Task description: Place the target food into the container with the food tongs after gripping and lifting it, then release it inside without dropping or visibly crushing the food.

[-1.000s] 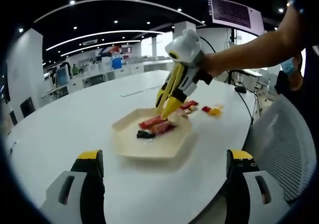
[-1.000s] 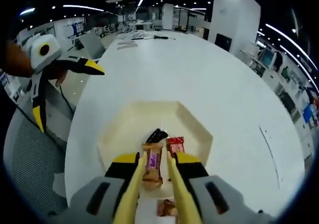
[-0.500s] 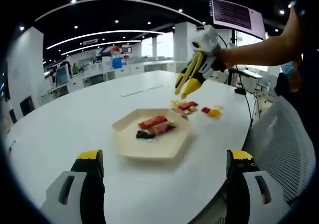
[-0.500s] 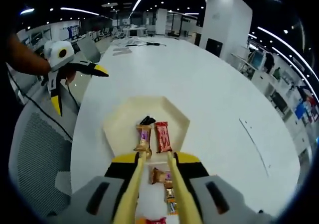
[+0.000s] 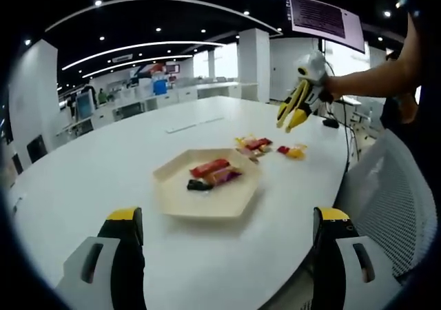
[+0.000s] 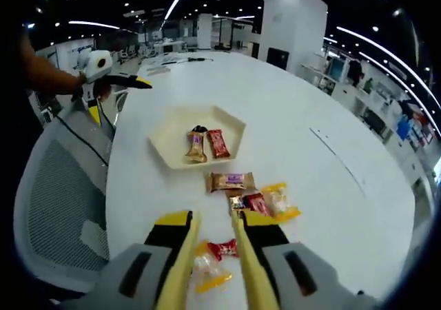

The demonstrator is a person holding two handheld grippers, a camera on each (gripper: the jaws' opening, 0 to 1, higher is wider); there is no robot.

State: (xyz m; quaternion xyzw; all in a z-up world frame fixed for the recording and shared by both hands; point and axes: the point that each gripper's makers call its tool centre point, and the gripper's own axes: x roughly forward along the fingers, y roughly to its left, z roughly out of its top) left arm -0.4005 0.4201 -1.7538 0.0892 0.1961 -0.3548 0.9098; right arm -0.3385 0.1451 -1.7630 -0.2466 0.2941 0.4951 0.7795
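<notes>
Clearly, in the left gripper view, the left gripper (image 5: pixel 224 255) was seen with jaws spread wide and empty at the frame bottom; the hexagonal tray (image 5: pixel 180 205) with three snack bars (image 5: pixel 212 173) lay centre, the loose snacks (image 5: pixel 265 147) beyond it, upper right, under the right gripper (image 5: pixel 293 114).

In the right gripper view, the right gripper (image 6: pixel 212 255) showed jaws narrowly parted, nothing pinched. The loose snacks (image 6: pixel 256 201) lay just above the tips, nearest this gripper; the next target could not be told.

Mesh chair (image 6: pixel 58 207) beside white table (image 6: pixel 324 179)
</notes>
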